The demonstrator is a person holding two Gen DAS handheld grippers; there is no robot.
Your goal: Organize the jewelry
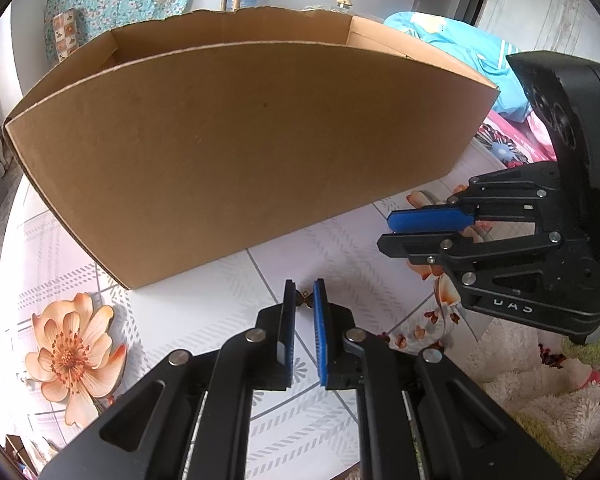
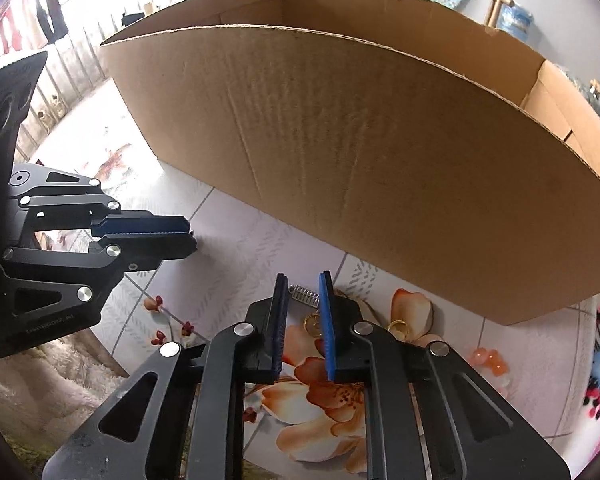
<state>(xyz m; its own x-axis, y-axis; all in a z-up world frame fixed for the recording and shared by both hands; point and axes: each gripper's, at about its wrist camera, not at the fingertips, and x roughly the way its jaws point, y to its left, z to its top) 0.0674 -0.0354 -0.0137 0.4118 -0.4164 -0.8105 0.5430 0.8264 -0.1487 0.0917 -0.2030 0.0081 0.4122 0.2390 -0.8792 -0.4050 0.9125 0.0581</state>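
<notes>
Here, your left tool (image 1: 303, 294) is pinching a small gold trinket (image 1: 305, 300) at its tips; most of it is hiding behind the pads. Your right tool (image 2: 303, 292) is standing narrowly apart, gripping nothing, over a silver spring-like piece (image 2: 304, 295) and gold rings (image 2: 398, 328) lying on the flowered worktop (image 2: 228, 248), partly covered. The cardboard box (image 1: 236, 152) is blocking its own inside.

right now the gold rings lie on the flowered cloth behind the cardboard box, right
Not behind. The gold rings lie on the flowered cloth in front of the cardboard box, on the camera's side of its near wall. The right wrist view shows it.
</notes>
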